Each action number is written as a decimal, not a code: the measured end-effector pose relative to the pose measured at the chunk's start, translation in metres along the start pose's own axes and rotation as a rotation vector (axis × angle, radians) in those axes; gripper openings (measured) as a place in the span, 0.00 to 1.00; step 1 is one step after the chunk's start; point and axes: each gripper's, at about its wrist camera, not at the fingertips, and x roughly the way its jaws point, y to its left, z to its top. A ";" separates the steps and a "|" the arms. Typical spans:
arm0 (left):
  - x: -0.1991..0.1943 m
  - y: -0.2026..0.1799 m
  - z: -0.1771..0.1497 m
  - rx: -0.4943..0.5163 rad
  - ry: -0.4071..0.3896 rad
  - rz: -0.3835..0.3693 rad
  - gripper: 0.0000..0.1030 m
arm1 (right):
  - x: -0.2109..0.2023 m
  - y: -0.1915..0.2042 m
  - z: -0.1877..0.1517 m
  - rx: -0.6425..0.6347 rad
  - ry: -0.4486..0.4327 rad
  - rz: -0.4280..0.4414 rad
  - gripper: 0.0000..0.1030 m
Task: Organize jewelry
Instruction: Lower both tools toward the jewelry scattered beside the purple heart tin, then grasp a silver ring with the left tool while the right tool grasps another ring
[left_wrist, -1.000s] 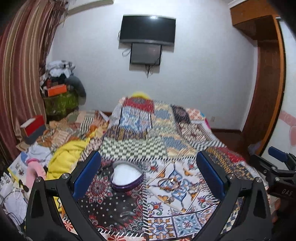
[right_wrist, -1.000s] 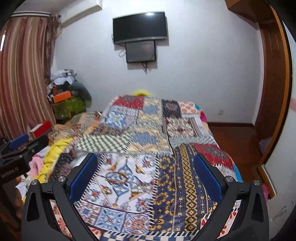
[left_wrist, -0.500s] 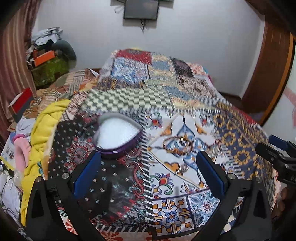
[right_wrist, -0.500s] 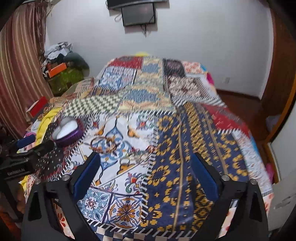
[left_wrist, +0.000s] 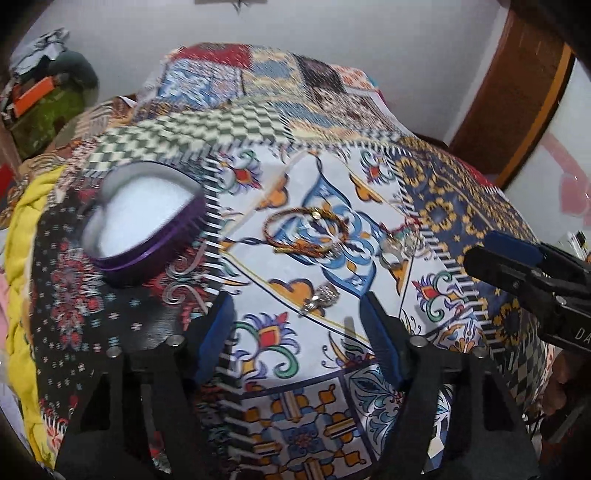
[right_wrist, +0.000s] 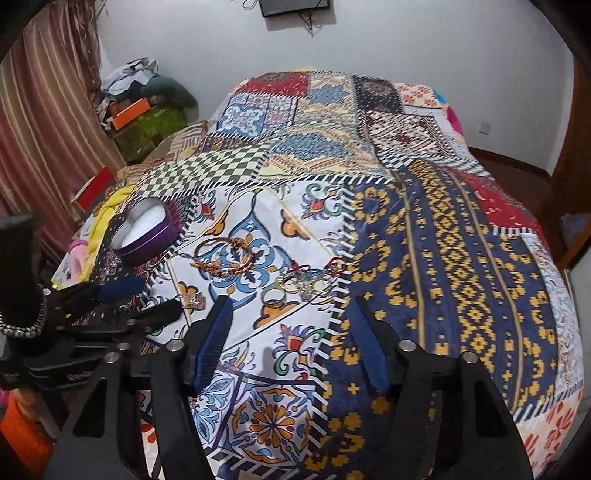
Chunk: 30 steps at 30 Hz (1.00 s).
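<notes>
A heart-shaped purple box (left_wrist: 144, 218) with white lining lies open on the patchwork bedspread (left_wrist: 280, 122). To its right are a red-and-gold bracelet (left_wrist: 303, 232), a cluster of rings (left_wrist: 395, 247) and a small silver piece (left_wrist: 321, 297). My left gripper (left_wrist: 299, 328) is open and empty, its tips just short of the silver piece. My right gripper (right_wrist: 291, 332) is also open and empty, hovering just behind a gold ring (right_wrist: 273, 295) and the ring cluster (right_wrist: 306, 282). The right wrist view also takes in the bracelet (right_wrist: 225, 254), the box (right_wrist: 144, 229) and the left gripper (right_wrist: 122, 295).
The bed fills most of both views, with a yellow blanket (left_wrist: 26, 221) bunched along its left edge. A striped curtain (right_wrist: 40, 122) and a pile of boxes and clothes (right_wrist: 144, 103) stand at the left. A wooden door frame (left_wrist: 517, 92) is at the right.
Both grippers have tilted down and moved in close over the jewelry on the bed. The fingers of each have drawn nearer together but stay apart. The wall TV has left view.
</notes>
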 end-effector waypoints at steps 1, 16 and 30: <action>0.004 -0.001 0.000 0.006 0.011 -0.003 0.59 | 0.004 0.000 0.001 -0.002 0.013 0.012 0.52; 0.027 -0.011 0.004 0.051 0.026 -0.008 0.34 | 0.046 0.009 0.004 -0.030 0.147 0.070 0.31; 0.024 -0.003 0.000 0.021 0.007 -0.051 0.25 | 0.072 0.010 0.007 -0.023 0.192 0.047 0.31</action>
